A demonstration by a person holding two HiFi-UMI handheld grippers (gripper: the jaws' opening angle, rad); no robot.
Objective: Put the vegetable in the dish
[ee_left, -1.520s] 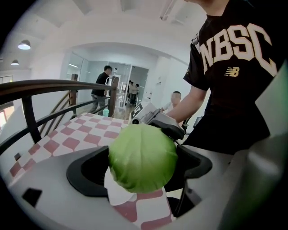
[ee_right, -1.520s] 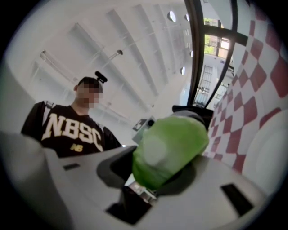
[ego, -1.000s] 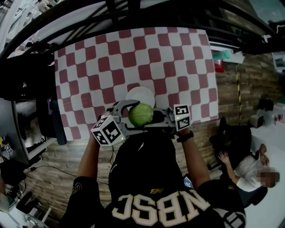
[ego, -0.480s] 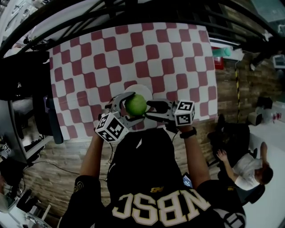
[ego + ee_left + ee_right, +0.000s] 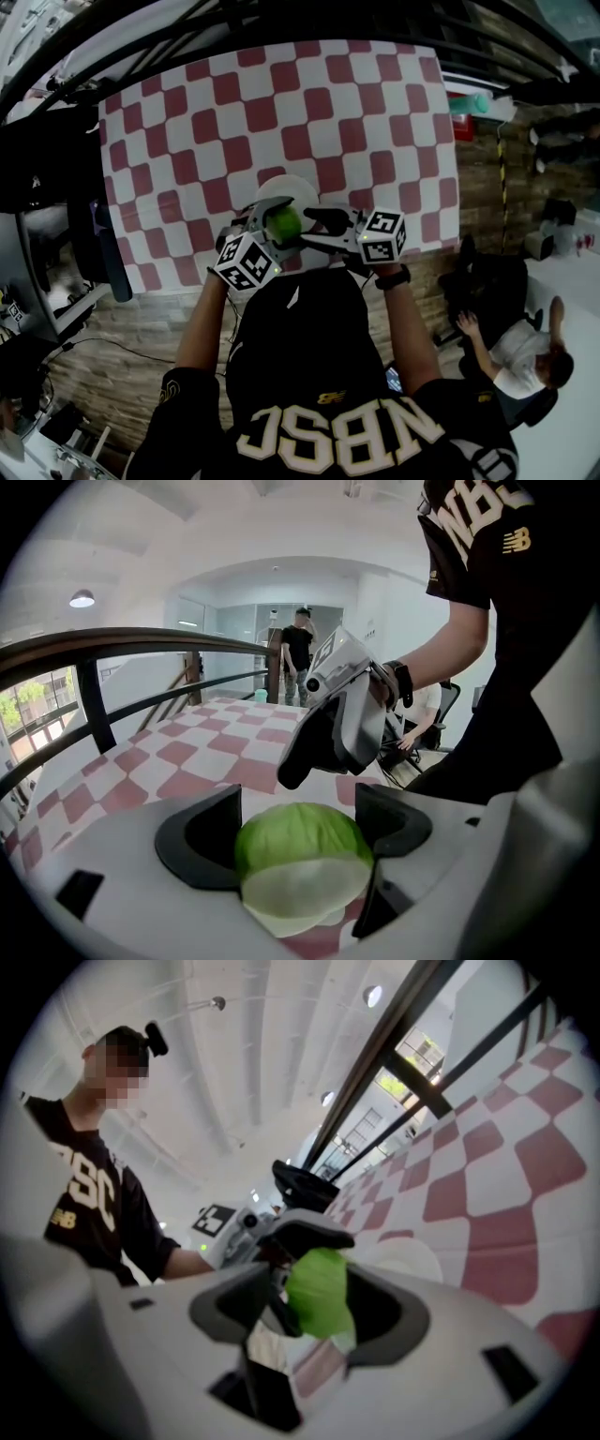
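A green cabbage (image 5: 283, 223) hangs just over the near rim of the white dish (image 5: 298, 187) on the red-and-white checked table (image 5: 281, 103). My left gripper (image 5: 272, 225) has it between its black pads, and the jaws are closing on the cabbage (image 5: 302, 850), which fills the gap. My right gripper (image 5: 314, 225) faces it from the right. In the right gripper view the cabbage (image 5: 319, 1293) sits between that gripper's jaws with space on both sides. The dish (image 5: 417, 1262) lies just behind it.
A black railing (image 5: 281, 19) runs along the table's far side. A dark stand (image 5: 103, 244) is at the table's left edge. A person (image 5: 525, 352) sits on the floor at the right. Another person (image 5: 298, 653) stands beyond the table's far end.
Both grippers have carried the cabbage forward from the table's near edge to the dish's near rim. The cabbage looks smaller and lower now.
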